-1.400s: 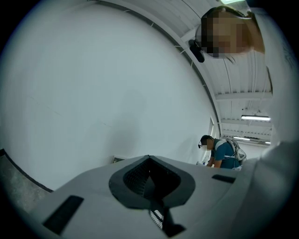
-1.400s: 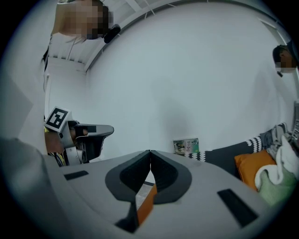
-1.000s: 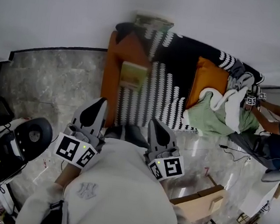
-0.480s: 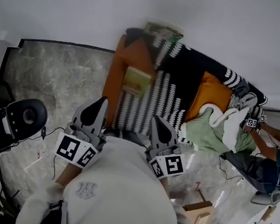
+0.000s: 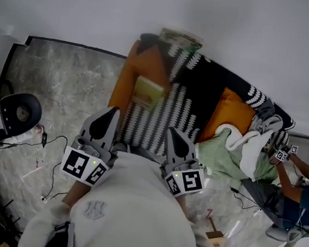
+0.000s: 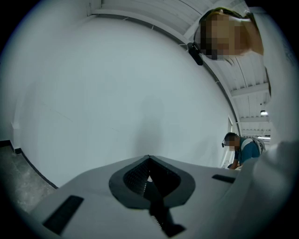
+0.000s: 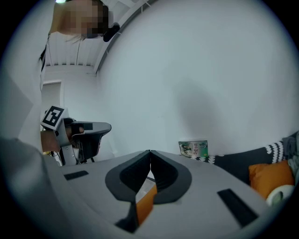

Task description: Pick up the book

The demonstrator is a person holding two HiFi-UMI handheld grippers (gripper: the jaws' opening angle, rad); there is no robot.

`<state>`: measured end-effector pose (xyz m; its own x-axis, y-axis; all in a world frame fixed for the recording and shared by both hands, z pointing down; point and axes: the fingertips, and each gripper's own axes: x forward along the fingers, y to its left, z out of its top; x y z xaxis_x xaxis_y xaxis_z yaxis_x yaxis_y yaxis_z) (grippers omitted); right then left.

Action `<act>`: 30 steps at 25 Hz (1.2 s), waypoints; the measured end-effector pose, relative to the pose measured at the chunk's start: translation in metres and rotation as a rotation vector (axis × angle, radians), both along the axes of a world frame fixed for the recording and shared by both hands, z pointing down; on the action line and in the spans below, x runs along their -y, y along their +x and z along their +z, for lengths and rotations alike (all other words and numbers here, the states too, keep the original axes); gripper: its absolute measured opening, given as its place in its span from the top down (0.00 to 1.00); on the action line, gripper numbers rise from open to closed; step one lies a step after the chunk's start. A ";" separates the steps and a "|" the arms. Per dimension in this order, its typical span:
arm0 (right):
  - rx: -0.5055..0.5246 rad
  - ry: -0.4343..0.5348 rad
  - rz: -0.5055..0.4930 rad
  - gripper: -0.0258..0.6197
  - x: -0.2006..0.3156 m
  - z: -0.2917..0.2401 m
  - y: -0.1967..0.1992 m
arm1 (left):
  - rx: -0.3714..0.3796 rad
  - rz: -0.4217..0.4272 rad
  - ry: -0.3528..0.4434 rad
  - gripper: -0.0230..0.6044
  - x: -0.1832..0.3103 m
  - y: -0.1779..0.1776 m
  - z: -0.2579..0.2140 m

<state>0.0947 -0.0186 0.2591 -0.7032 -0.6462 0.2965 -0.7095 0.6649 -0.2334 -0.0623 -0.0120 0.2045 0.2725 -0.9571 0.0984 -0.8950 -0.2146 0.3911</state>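
Seen from above, a person in a white top [image 5: 132, 217] holds two tongs side by side at chest height, low in the frame. The left tongs [image 5: 113, 111] are pressed together with nothing in them. In the left gripper view their tips meet against a bare white wall [image 6: 93, 84]. The right tongs [image 5: 171, 132] are likewise pressed together and hold nothing.

Above them, at the centre of the frame, stands an orange sofa [image 5: 123, 83] draped in a black-and-white patterned throw [image 5: 161, 115]. The book [image 5: 147, 91], pale yellow-green, lies flat near the sofa's left end, where bare orange meets the throw. It is well apart from both tongs.

A green book [image 5: 179, 38] stands at the sofa's top edge against the wall. The right gripper view shows it upright, right of centre.

An orange cushion [image 5: 230, 115] and a green blanket [image 5: 223, 155] lie toward the sofa's right end. Another person [image 5: 301, 198] is at the right edge. Grey marble floor [image 5: 63, 93] fills the left side, with a black chair [image 5: 17, 113] at the far left.
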 end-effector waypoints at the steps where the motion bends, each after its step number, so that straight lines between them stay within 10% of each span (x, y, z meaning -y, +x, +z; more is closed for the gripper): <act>1: 0.001 -0.004 -0.014 0.93 0.002 0.001 0.001 | 0.001 -0.010 -0.003 0.96 0.001 0.002 0.000; 30: -0.008 0.026 0.032 0.93 0.024 0.001 -0.018 | 0.015 0.028 0.018 0.96 0.025 -0.027 0.005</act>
